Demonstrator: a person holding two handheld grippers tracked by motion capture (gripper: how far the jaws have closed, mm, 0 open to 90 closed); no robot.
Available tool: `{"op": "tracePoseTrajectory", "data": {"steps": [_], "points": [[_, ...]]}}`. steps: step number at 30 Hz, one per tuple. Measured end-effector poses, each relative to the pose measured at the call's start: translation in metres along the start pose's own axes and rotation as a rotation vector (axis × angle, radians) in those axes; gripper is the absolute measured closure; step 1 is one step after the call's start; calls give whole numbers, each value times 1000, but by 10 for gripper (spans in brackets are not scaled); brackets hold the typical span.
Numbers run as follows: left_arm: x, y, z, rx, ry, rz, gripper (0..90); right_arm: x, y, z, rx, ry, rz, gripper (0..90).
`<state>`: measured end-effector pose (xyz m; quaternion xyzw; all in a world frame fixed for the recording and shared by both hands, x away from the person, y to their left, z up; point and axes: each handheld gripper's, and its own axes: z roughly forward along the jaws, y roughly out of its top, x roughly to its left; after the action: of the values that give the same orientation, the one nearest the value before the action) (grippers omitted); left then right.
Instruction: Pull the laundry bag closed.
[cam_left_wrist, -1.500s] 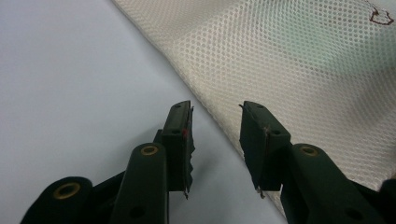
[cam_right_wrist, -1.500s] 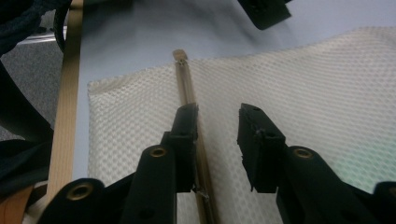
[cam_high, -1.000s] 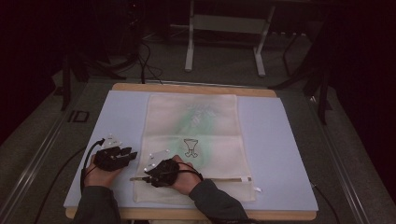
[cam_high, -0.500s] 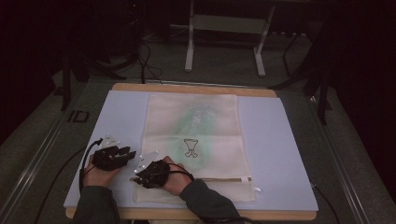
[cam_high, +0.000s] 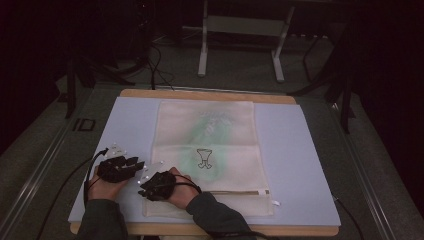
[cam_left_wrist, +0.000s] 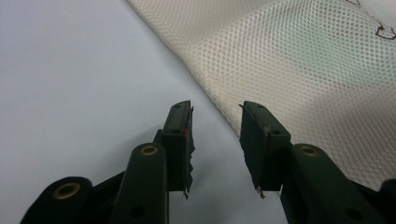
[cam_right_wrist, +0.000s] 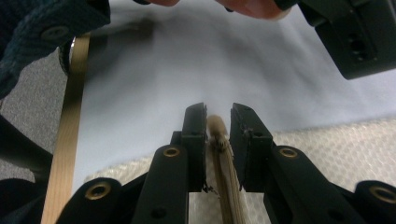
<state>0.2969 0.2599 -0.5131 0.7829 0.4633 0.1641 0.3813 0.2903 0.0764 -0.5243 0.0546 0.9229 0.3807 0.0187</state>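
The right gripper (cam_right_wrist: 217, 122), its jaws just narrowing, straddles the beige zipper end (cam_right_wrist: 215, 127) of a cream mesh bag (cam_high: 207, 150) lying flat near the front of the pale blue mat (cam_high: 300, 160); the left gripper (cam_left_wrist: 215, 123) rests open beside the bag's edge

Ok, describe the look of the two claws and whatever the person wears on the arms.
Both the left claw and the right claw are black, with two flat, blocky jaws on arms studded with brass-coloured rivets. From above, a black cable trails from the left claw, and small pale markers dot both bodies. The person's sleeves are dark teal knit.
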Motion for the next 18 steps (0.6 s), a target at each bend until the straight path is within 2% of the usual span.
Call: {"op": "tracePoseTrajectory", "data": {"steps": [4, 8, 10, 18], "points": [[1, 0, 0, 0, -1, 0, 635, 1, 3, 7, 17, -5, -13, 761], [1, 0, -1, -2, 0, -1, 634, 0, 4, 13, 34, -23, 5, 767], [1, 0, -1, -2, 0, -1, 633, 1, 5, 16, 44, -32, -11, 771], [3, -1, -2, -7, 10, -9, 634, 3, 7, 16, 50, -43, -25, 811]]}}
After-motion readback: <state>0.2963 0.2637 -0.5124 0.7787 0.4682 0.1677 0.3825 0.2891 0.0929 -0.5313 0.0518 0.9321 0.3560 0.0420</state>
